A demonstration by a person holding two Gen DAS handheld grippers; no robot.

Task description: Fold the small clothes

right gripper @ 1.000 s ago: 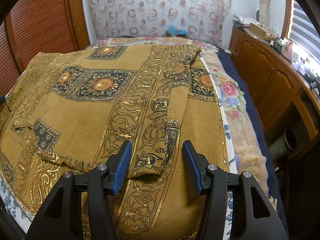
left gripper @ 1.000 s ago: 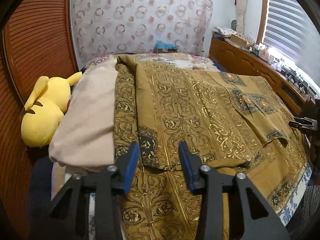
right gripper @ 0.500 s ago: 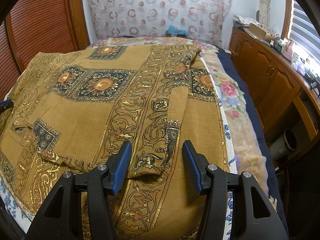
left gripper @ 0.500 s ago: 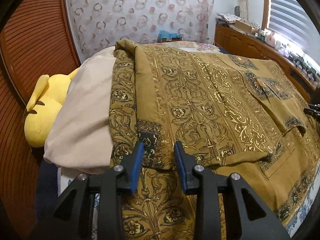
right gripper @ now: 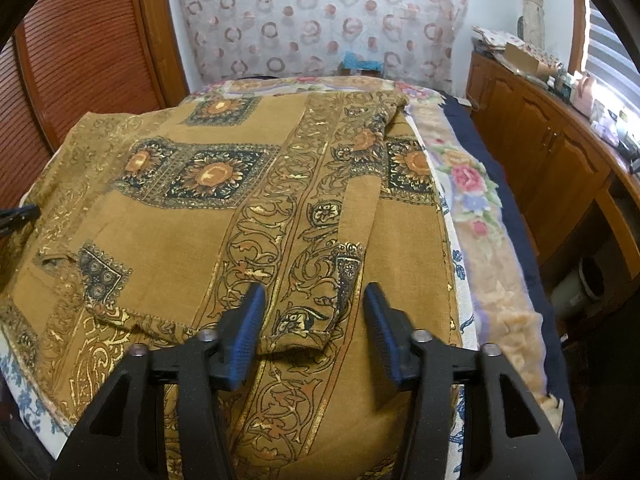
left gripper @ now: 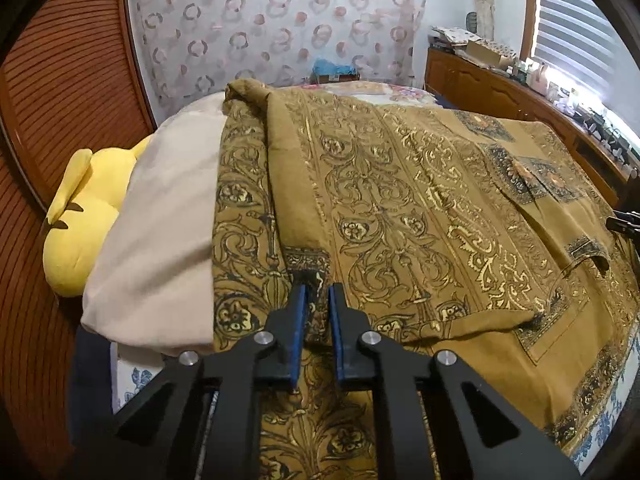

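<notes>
We see the mustard patterned garment (left gripper: 420,208) spread flat across the bed, filling most of both wrist views. In the left wrist view our left gripper (left gripper: 318,296) comes in from 6 o'clock, its blue pads drawn close together with a dark-bordered cuff (left gripper: 308,264) of a folded sleeve pinched between them. That sleeve runs away from the pads toward 12 o'clock, along the garment's left side. Just beside it, toward 9 o'clock, lies a beige pillow (left gripper: 160,232), and beyond that, at 9 o'clock by the wooden wall, sits a yellow plush toy (left gripper: 84,232).

In the right wrist view our right gripper (right gripper: 314,324) also enters from 6 o'clock, its fingers spread wide. The end of the other folded sleeve (right gripper: 316,292) lies between the two blue pads; whether either pad touches the cloth, we cannot tell. This sleeve stretches toward 12 o'clock, lying on top of the garment's body. At 3 o'clock from the garment a floral blanket (right gripper: 468,184) shows on the bed, with wooden cabinets (right gripper: 560,168) farther out in the same direction. A tip of the left gripper peeks in at 9 o'clock.
</notes>
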